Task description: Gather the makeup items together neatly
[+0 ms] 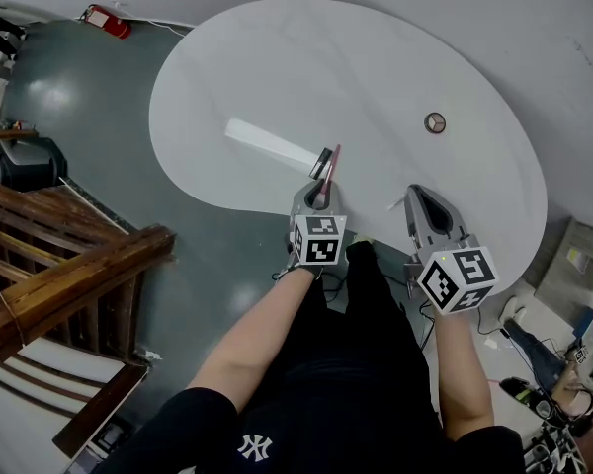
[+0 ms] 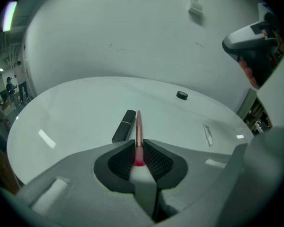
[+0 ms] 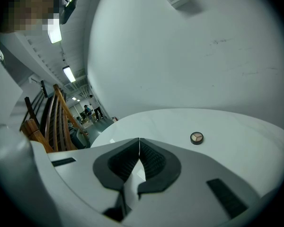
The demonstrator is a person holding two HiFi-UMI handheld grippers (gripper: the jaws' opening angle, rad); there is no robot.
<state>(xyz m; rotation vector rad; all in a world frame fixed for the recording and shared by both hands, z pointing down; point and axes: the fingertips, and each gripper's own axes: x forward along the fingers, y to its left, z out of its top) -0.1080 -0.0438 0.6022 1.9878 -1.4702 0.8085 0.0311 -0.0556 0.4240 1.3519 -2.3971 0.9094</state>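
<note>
My left gripper (image 1: 321,197) (image 2: 138,148) is shut on a slim pink makeup pencil (image 2: 138,131) (image 1: 332,169), which sticks out forward over the white table (image 1: 277,77). A black lipstick tube (image 2: 124,126) (image 1: 323,162) lies on the table just left of the pencil. A small round eyeshadow compact (image 1: 435,122) (image 3: 196,138) (image 2: 181,95) sits farther out to the right. My right gripper (image 1: 422,205) (image 3: 139,148) hovers at the table's near edge, shut with nothing between its jaws. A thin clear item (image 2: 207,134) lies on the table to the right.
Beyond the table's left edge is grey floor (image 1: 69,97) with a wooden stair railing (image 1: 59,265) and a red object (image 1: 107,20). The person's legs are below the table's near edge. Cables and clutter (image 1: 553,383) lie at the lower right.
</note>
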